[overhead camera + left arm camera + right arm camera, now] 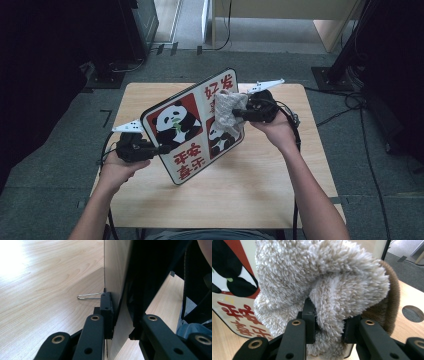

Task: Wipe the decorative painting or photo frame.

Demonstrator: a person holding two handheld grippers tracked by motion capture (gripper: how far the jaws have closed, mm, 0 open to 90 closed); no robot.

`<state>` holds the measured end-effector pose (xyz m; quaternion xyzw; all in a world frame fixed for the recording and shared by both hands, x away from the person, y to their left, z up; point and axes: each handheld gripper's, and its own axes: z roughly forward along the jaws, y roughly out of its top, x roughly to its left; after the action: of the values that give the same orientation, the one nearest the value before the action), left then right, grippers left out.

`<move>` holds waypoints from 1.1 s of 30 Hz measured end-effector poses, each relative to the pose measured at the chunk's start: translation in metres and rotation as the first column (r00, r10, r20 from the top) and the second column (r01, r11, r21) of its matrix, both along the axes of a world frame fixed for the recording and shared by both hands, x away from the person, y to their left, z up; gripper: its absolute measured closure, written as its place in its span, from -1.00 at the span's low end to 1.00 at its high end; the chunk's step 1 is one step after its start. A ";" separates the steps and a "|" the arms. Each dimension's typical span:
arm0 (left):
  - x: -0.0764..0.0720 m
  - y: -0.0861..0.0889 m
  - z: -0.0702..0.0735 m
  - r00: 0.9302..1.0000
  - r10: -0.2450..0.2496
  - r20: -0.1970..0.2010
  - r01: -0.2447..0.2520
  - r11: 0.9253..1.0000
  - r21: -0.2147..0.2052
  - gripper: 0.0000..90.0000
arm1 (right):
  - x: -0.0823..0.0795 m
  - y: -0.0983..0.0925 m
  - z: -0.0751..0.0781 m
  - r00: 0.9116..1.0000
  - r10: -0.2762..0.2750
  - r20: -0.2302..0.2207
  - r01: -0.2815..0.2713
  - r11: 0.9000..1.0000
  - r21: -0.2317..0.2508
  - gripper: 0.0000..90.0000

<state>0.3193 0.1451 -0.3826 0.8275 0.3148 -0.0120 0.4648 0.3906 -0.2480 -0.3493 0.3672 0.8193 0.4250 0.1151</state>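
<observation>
Left gripper (162, 148) is clamped on the lower-left edge of the panda board (192, 125), held tilted above the table's (250, 200) middle. Right gripper (239, 114) is clamped on a fluffy cloth (227, 112) pressed against the board's upper-right face.

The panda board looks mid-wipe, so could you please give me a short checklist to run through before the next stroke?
1. Left tongs clamped on the edge of the panda board: ok, the jaws press on both faces.
2. Board held up off the table, tilted: ok in the high view.
3. Right tongs gripping the fluffy cloth: ok, pile bunched between the jaws.
4. Cloth against the board's printed face: ok, it lies on the upper right part.
5. Whether the face is already clean under the cloth: cannot tell.
6. Thin wire clip on the table behind the board: cannot tell whether it is attached.
</observation>
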 end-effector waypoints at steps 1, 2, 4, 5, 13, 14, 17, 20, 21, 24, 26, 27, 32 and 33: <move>0.000 0.000 0.000 1.000 0.000 0.000 0.000 1.000 0.001 0.77 | -0.001 0.000 -0.003 1.000 -0.004 -0.006 0.004 1.000 -0.007 0.55; 0.000 0.000 0.000 1.000 0.000 0.000 0.000 1.000 0.001 0.77 | -0.001 0.000 -0.003 1.000 -0.004 -0.006 0.004 1.000 -0.007 0.55; 0.000 0.000 0.000 1.000 -0.001 0.000 0.001 1.000 0.001 0.77 | -0.001 0.000 -0.006 1.000 -0.006 -0.012 0.006 1.000 -0.014 0.55; 0.000 0.000 0.000 1.000 0.000 0.001 0.000 1.000 0.001 0.77 | -0.001 -0.001 -0.008 1.000 -0.005 -0.014 0.005 1.000 -0.013 0.55; 0.000 0.000 0.000 1.000 0.000 0.000 0.000 1.000 0.000 0.76 | -0.003 -0.002 -0.019 1.000 -0.020 -0.019 0.020 1.000 -0.022 0.54; 0.000 0.000 0.000 1.000 -0.001 -0.001 0.001 1.000 0.000 0.76 | -0.003 -0.002 -0.019 1.000 -0.020 -0.019 0.020 1.000 -0.022 0.54; 0.000 0.000 0.000 1.000 -0.002 -0.002 0.002 1.000 -0.002 0.76 | -0.004 -0.003 -0.023 0.999 -0.032 -0.018 0.032 0.999 -0.015 0.54; -0.001 0.000 0.000 1.000 0.000 -0.001 0.000 1.000 -0.002 0.76 | -0.004 -0.003 -0.027 0.999 -0.033 -0.010 0.033 0.999 -0.018 0.54; -0.001 0.000 0.000 1.000 0.000 -0.001 0.000 1.000 -0.003 0.76 | -0.005 -0.003 -0.028 0.999 -0.034 -0.010 0.034 0.999 -0.019 0.54; -0.001 0.000 0.000 1.000 -0.002 -0.001 0.002 1.000 -0.004 0.76 | -0.005 -0.004 -0.032 0.999 -0.040 -0.009 0.040 0.999 -0.030 0.54; -0.001 0.000 0.000 1.000 -0.001 -0.002 0.001 1.000 -0.005 0.76 | -0.006 -0.004 -0.035 0.999 -0.041 -0.006 0.041 0.999 -0.034 0.54; -0.001 0.000 0.000 1.000 -0.002 -0.002 0.002 1.000 -0.004 0.76 | -0.006 -0.004 -0.036 0.999 -0.039 -0.006 0.039 0.999 -0.034 0.54; -0.001 0.000 0.000 1.000 -0.005 -0.004 0.005 1.000 -0.003 0.75 | -0.007 -0.003 -0.043 0.999 -0.041 -0.005 0.041 0.998 -0.056 0.53; -0.001 0.000 0.000 1.000 -0.005 -0.003 0.005 1.000 -0.003 0.75 | -0.008 -0.002 -0.045 0.999 -0.041 -0.008 0.041 0.997 -0.066 0.53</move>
<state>0.3180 0.1450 -0.3826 0.8278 0.3131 -0.0147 0.4654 0.3824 -0.2503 -0.3938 0.3818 0.8258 0.3936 0.1321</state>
